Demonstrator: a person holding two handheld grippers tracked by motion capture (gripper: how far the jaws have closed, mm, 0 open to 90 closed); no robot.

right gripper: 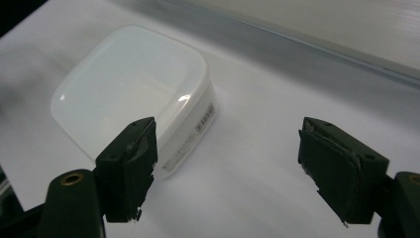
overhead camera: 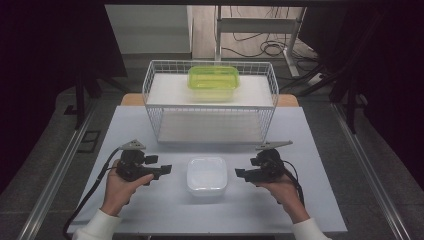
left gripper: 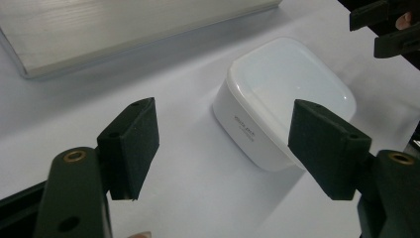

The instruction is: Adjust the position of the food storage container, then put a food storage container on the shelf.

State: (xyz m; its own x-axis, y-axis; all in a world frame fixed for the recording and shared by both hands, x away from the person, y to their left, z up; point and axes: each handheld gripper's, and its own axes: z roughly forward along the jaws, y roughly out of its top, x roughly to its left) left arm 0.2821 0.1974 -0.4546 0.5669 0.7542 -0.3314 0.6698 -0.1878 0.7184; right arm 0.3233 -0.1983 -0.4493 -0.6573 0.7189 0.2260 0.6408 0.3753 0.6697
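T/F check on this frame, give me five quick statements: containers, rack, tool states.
1. The white container sits on the table between the two tools. True.
2. The green container is on the lower shelf of the wire rack. False: it sits on the top shelf.
3. The right tool is clamped on the white container. False: its jaws stand open, nothing between them, and the container lies apart from them.
4. The left tool is open and holds nothing. True.
5. The white container's lid is off. False: the lid is on it.
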